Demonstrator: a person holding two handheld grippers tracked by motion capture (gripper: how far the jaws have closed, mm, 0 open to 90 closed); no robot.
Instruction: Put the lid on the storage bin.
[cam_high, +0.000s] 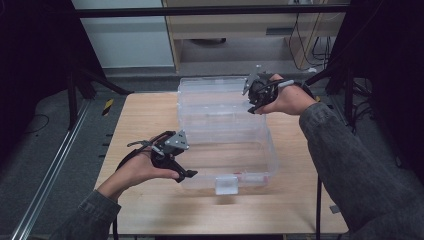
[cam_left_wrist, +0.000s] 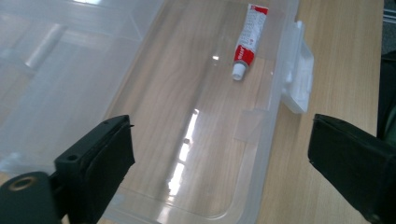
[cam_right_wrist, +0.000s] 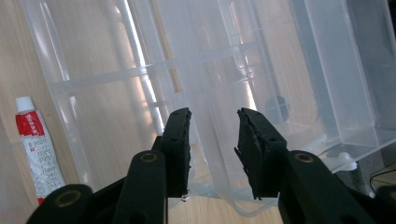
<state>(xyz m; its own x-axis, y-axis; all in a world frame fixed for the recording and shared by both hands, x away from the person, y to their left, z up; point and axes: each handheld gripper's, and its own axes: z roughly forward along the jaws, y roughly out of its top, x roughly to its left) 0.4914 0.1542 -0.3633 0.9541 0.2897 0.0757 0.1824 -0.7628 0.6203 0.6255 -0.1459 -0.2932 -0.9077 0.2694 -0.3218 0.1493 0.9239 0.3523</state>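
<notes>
The clear plastic box is lying open on the wooden table, its lid swung back toward the far edge so that the tray and the lid are forming one long transparent shape. Inside the box's tray, near the wall that is carrying the white latch, a small red-and-white tube is lying flat on the bottom, its white cap pointing along that wall. The left gripper is hovering at the box's near left corner, held in a hand that is coming in from below; in the left gripper view its black jaws are standing wide apart, one over the tray's floor and the other outside the latch wall over bare wood, with that wall running between them, and neither pad is pressing on anything. The right gripper is reaching to the box's far right part, where the lid's edge is standing; in the right gripper view its jaws are standing fairly close together with a gap between them, one upright clear wall of the box sitting in that gap. Whether the pads are touching that wall is not clear from the pictures. In that view the tube is lying off to the left of the jaws, well apart from them.
</notes>
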